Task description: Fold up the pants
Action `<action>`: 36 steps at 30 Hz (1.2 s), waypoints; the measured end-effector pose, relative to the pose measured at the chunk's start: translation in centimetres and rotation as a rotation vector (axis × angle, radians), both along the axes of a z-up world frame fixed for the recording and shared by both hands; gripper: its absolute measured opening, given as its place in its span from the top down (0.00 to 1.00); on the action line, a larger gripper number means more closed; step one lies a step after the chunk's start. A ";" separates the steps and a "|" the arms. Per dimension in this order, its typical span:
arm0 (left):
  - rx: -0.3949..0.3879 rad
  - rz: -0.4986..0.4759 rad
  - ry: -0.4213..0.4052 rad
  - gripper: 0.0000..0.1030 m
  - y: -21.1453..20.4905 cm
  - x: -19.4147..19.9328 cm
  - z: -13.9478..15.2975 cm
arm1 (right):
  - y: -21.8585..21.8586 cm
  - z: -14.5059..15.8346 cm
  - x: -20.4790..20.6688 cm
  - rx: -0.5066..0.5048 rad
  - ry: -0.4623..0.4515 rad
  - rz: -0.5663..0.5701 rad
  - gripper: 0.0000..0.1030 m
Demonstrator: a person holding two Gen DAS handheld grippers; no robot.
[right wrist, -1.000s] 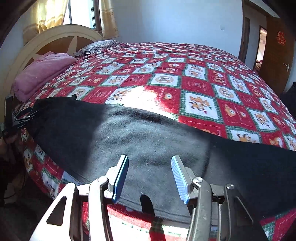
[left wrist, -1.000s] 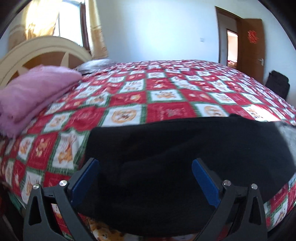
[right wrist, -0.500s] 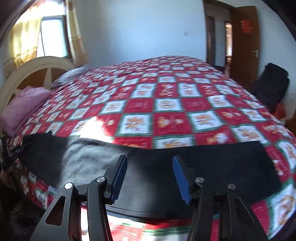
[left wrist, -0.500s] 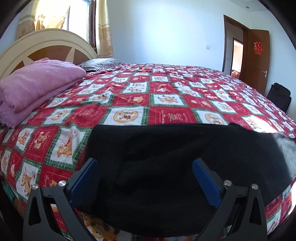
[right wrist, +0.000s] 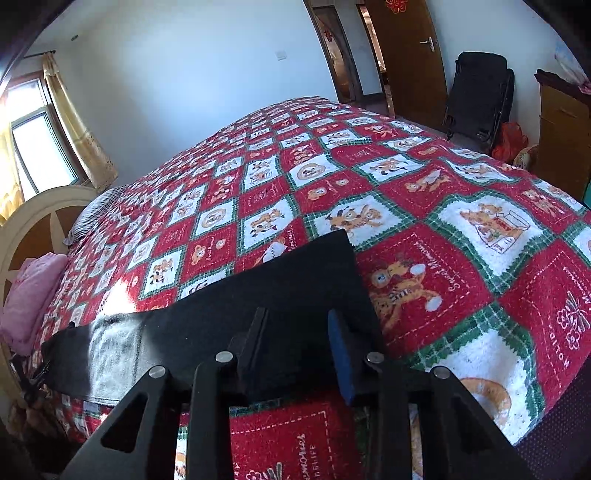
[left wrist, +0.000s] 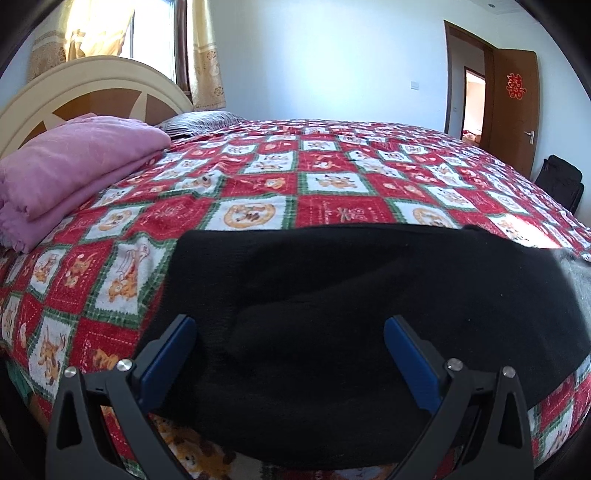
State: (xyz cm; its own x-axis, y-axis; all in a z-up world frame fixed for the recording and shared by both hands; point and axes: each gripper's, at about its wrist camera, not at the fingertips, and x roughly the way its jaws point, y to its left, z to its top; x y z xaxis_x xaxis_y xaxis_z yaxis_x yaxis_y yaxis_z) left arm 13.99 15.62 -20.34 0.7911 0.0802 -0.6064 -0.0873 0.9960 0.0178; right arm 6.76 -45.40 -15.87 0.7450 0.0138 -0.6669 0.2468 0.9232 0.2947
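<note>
Currently, one pair of black pants (left wrist: 369, 295) lies flat along the near edge of the bed (left wrist: 332, 184); beyond it the checked cover is bare up to one folded pink blanket (left wrist: 74, 162). Your left gripper (left wrist: 290, 347) hangs over one end, angled down, jaws wide and gripping nothing. Your right gripper (right wrist: 297, 343), rolled and angled down over the other end, has just been closing; its jaws straddle the cloth with a gap showing.

We see a bed (left wrist: 332, 184) under a red-and-white checked quilt, its cream headboard (left wrist: 92, 81) at the left — sunlight pours through the curtained window (left wrist: 147, 33) behind it. Pale walls (left wrist: 314, 55) (quite bare) meet a brown door (left wrist: 517, 110) standing open at the right.
</note>
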 end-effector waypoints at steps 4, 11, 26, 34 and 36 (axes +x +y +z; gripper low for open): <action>-0.016 -0.003 -0.017 0.00 -0.2 -0.2 0.8 | 0.5 0.3 -0.4 -0.023 0.009 0.011 0.66; -0.016 -0.013 -0.001 0.00 -0.6 0.1 0.5 | -0.9 3.6 -1.4 -0.047 -0.091 -0.058 0.42; 0.009 -0.009 0.007 0.00 -0.8 0.1 -0.2 | -4.1 -0.4 1.2 0.164 0.054 -0.009 0.50; 0.011 -0.009 0.005 0.00 -0.8 0.1 -0.2 | -5.0 -1.0 1.2 0.164 0.059 -0.010 0.66; 0.015 -0.009 0.004 0.00 -0.8 0.1 -0.2 | -5.0 -1.1 1.4 0.153 0.062 -0.005 0.66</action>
State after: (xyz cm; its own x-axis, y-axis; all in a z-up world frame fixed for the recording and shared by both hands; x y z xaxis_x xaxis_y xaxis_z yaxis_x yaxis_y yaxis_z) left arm 14.08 14.80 -20.58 0.7894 0.0823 -0.6084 -0.0783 0.9964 0.0331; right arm 8.15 -50.39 -17.00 0.7029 0.1157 -0.7018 0.2729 0.8673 0.4163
